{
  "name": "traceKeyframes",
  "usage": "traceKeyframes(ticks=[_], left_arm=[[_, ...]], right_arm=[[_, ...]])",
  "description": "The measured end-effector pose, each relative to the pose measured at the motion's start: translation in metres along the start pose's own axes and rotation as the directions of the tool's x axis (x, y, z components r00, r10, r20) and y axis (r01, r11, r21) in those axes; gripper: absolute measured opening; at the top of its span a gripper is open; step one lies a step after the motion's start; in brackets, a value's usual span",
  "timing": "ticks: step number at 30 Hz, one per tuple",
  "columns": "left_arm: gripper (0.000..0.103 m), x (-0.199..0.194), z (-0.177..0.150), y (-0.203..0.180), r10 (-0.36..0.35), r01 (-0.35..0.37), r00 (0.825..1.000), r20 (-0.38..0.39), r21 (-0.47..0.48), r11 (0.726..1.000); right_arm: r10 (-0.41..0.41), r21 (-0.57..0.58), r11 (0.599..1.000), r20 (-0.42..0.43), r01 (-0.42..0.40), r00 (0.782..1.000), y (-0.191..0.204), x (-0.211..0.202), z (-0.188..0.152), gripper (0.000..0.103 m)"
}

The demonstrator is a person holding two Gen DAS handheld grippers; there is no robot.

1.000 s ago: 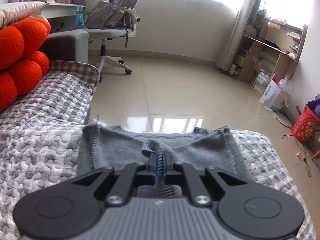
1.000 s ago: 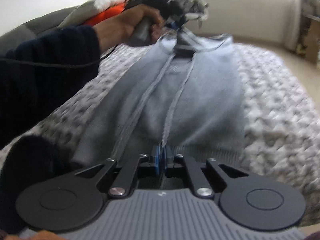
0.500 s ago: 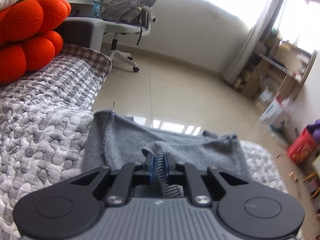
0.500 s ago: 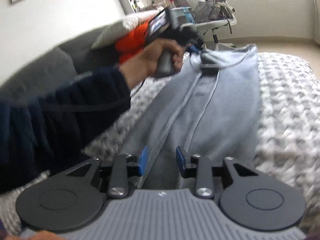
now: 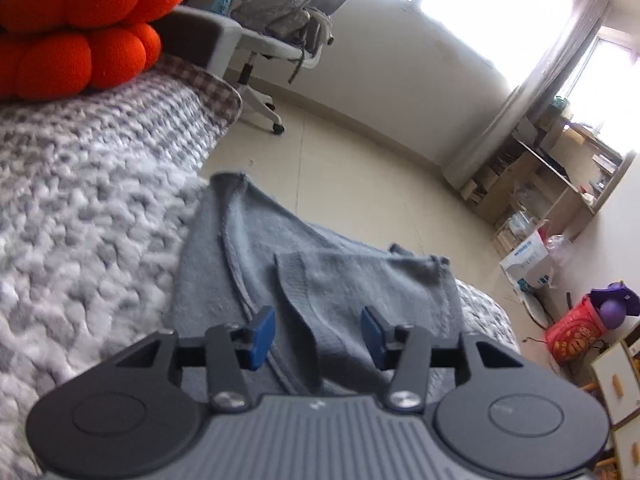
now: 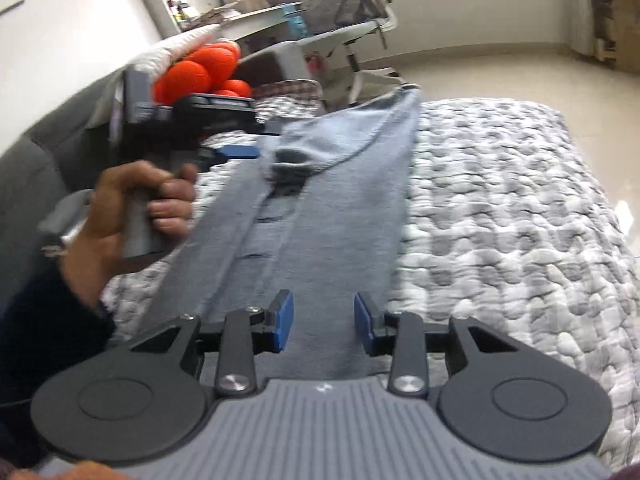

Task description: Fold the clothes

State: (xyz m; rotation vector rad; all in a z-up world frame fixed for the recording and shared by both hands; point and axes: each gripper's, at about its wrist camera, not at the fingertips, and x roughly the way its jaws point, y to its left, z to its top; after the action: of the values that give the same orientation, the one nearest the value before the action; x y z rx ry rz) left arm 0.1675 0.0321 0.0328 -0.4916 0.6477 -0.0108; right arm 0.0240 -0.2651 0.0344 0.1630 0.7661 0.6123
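Lying lengthwise on the quilted grey bedspread [image 6: 520, 208], the grey knit garment [image 6: 320, 220] is already folded into a long narrow strip, its sides turned in toward the middle. The left gripper [image 5: 318, 334] sits over the far end, jaws opening, blue pads clear of the ribbed fold between them; a hand [image 6: 132, 216] holds it at the garment's left edge in the right wrist view. The right gripper [image 6: 323, 322] is over the near end, jaws spread with cloth beneath but nothing pinched. Judging by this, the lengthwise fold looks done and released. What seems left is folding the strip across, end to end, and smoothing it. Orange cushions [image 5: 80, 24] sit far left.
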Motion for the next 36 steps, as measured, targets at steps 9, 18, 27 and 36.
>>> traceKeyframes(ticks=[9,18,27,36], left_arm=[[0.058,0.007,-0.025,-0.018,0.03,-0.029,0.999,-0.013,0.098,0.995],[0.01,0.002,-0.034,-0.038,0.006,-0.005,1.0,-0.003,0.283,0.959],[0.011,-0.021,-0.034,-0.033,0.024,-0.032,0.999,0.036,0.248,0.968],[0.018,-0.021,-0.035,-0.032,0.126,-0.132,0.991,0.041,0.269,0.954]], right_arm=[[0.01,-0.029,1.0,0.022,-0.009,1.0,0.001,-0.002,-0.016,0.038],[-0.034,-0.086,0.995,0.077,0.041,0.996,0.009,-0.001,-0.018,0.038],[-0.06,-0.033,0.997,0.14,0.065,0.988,-0.002,-0.01,-0.013,0.038],[-0.119,-0.044,0.991,0.096,0.124,0.988,-0.003,-0.003,-0.014,0.038]])
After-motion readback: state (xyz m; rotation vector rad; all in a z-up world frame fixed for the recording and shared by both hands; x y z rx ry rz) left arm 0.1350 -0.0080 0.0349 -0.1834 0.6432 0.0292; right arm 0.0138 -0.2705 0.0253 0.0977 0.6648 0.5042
